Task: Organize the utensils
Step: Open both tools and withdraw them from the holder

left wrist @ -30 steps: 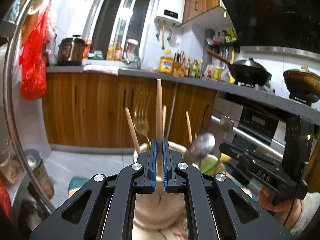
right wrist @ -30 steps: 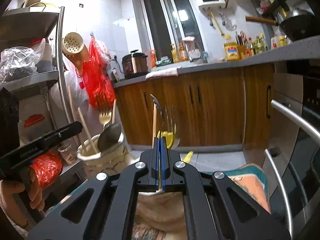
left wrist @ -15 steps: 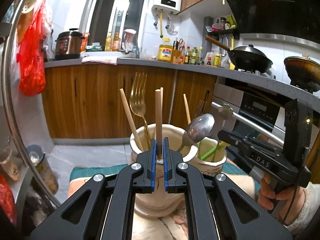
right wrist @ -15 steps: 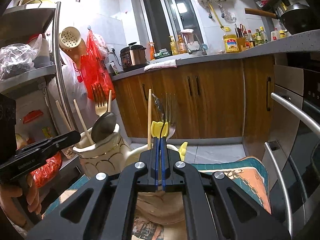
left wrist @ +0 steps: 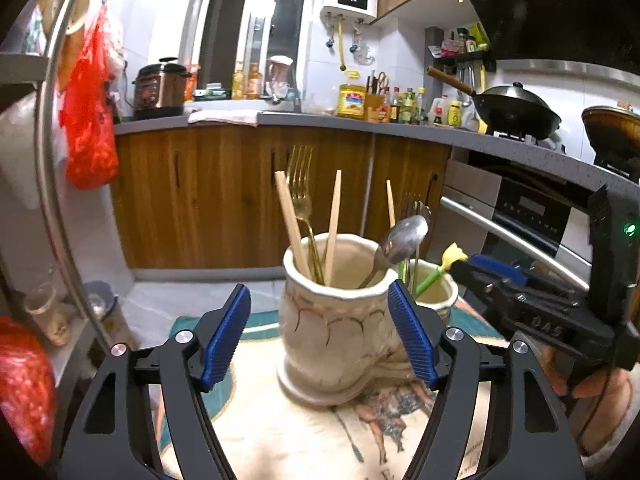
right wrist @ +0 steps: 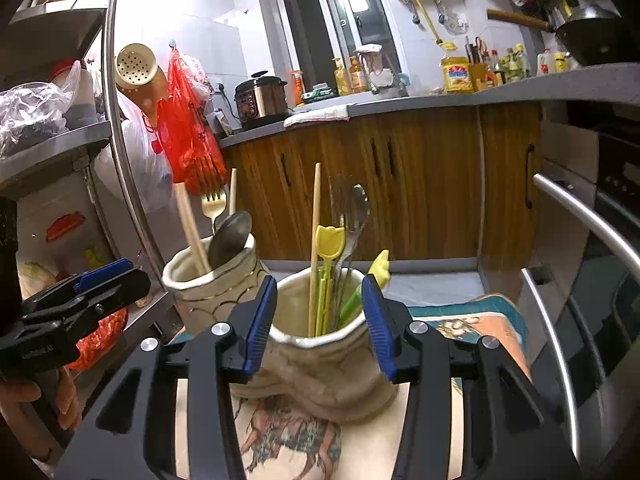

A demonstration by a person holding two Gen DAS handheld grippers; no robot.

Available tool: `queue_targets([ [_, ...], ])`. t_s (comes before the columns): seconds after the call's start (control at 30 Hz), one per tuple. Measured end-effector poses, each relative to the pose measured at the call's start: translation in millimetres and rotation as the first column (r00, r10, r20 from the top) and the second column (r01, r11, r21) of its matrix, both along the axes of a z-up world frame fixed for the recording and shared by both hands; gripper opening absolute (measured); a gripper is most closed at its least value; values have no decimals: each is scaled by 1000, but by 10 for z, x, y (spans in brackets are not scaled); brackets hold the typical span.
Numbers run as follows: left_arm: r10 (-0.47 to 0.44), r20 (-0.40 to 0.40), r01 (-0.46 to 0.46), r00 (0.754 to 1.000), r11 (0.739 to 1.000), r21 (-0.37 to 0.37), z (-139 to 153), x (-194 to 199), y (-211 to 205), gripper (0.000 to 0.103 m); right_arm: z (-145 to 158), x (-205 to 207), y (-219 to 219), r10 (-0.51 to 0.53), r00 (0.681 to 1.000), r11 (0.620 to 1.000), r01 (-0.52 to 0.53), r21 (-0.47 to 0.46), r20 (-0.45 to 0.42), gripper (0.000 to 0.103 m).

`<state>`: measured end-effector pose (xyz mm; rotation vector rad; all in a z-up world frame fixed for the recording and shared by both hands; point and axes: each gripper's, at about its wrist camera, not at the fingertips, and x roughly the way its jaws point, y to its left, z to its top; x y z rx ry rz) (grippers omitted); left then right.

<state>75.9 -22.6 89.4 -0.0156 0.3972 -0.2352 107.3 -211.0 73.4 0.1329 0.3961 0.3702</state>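
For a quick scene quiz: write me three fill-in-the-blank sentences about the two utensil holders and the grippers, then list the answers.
1. The metal spoon leans in the holder in front of the ____ gripper.
2. The yellow and green utensils stand in the holder before the ____ gripper.
3. Both grippers' jaws are ____, with nothing pressed between the pads.

Missing words: left; right; open

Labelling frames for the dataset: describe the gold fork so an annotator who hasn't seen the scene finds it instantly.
Two cream ceramic holders stand on the patterned cloth. In the holder before the left gripper, the gold fork stands tines up between two wooden chopsticks. It is the only gold utensil; the spoon beside it is silver.
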Motion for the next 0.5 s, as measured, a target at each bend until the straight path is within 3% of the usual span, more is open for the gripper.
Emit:
queue_targets([
  [0.3, 41, -10, -41, 999, 999, -3, -222, -361, -99, 78, -104, -443, -165, -67, 997, 997, 68, 35, -23, 48],
  [0.4, 63, 27, -63, 998, 998, 23, -325, -426, -140, 79, -212, -539, -188, -96, 995, 995, 96, 14, -5, 54],
  [0.5, 96, 67, -98, 993, 995, 27, -435, -459, -135, 88, -285, -575, -191, -111, 994, 994, 112, -19, 21, 61],
])
